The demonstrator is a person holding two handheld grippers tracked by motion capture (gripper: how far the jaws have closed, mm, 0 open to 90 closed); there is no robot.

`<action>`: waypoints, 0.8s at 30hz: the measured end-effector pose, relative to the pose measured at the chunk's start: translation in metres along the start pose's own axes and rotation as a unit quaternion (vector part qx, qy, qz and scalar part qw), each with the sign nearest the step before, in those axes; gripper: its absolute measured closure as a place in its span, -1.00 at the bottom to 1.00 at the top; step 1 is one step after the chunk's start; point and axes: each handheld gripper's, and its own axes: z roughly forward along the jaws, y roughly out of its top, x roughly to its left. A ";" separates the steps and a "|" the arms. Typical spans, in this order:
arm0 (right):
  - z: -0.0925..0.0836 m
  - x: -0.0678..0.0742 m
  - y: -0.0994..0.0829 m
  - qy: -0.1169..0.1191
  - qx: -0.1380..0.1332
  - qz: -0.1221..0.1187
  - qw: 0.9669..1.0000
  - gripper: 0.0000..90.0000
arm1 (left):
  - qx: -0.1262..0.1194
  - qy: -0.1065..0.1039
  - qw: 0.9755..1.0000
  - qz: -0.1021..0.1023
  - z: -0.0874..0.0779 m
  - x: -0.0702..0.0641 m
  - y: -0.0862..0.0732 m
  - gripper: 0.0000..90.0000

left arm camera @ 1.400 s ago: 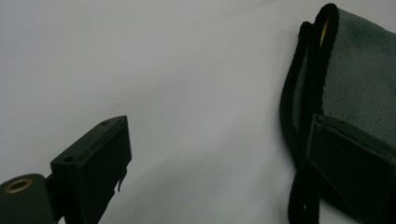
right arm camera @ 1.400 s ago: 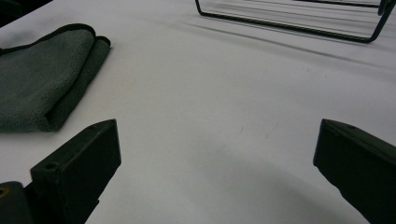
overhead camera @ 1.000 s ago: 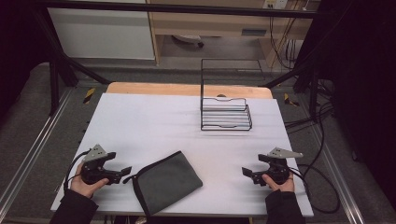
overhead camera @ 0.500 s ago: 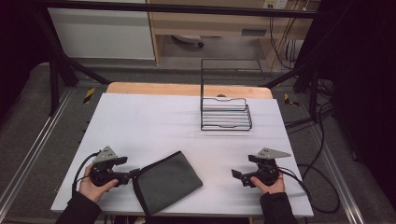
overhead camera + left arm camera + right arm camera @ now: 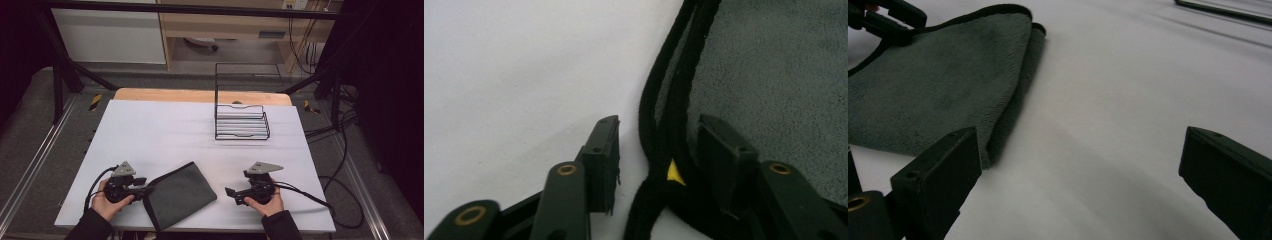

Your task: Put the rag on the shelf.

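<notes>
A folded grey cloth (image 5: 180,192) with a black bound edge lies on the white table (image 5: 160,130) near its front. My left gripper (image 5: 147,190) is at the cloth's left corner. In the left gripper view its jaws (image 5: 659,145) straddle the doubled black edge (image 5: 674,100) and a small yellow tag (image 5: 674,172). They have just been closing, and a gap still shows beside the edge. My right gripper (image 5: 230,192) sits just right of the cloth, pointing at it. Its jaws (image 5: 1080,160) are wide open over bare table, with the cloth (image 5: 948,75) just beyond them to the left.
A black wire rack (image 5: 242,122) with a tall back frame stands at the table's far right. A wooden strip (image 5: 165,95) runs along the far edge. Cables (image 5: 310,197) trail from the right gripper off the table's right side.
My left gripper slid right onto the cloth's corner and its jaws narrowed around the edge. My right gripper moved left toward the cloth, still open. The cloth stayed in place.
</notes>
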 end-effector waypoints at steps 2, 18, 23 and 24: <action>0.005 0.007 0.001 0.001 0.004 -0.006 1.000 -0.88 | 0.001 -0.003 1.000 -0.003 0.000 -0.001 0.000 0.25; 0.034 0.041 0.002 0.019 0.025 0.001 1.000 -0.03 | 0.011 0.007 1.000 0.004 0.005 -0.008 -0.001 0.46; 0.037 0.042 0.001 0.027 0.035 0.017 0.999 0.19 | 0.013 0.008 1.000 0.003 0.005 -0.008 -0.001 0.47; 0.038 0.042 0.000 0.028 0.041 0.024 0.998 0.26 | 0.014 0.009 1.000 0.003 0.005 -0.008 -0.001 0.47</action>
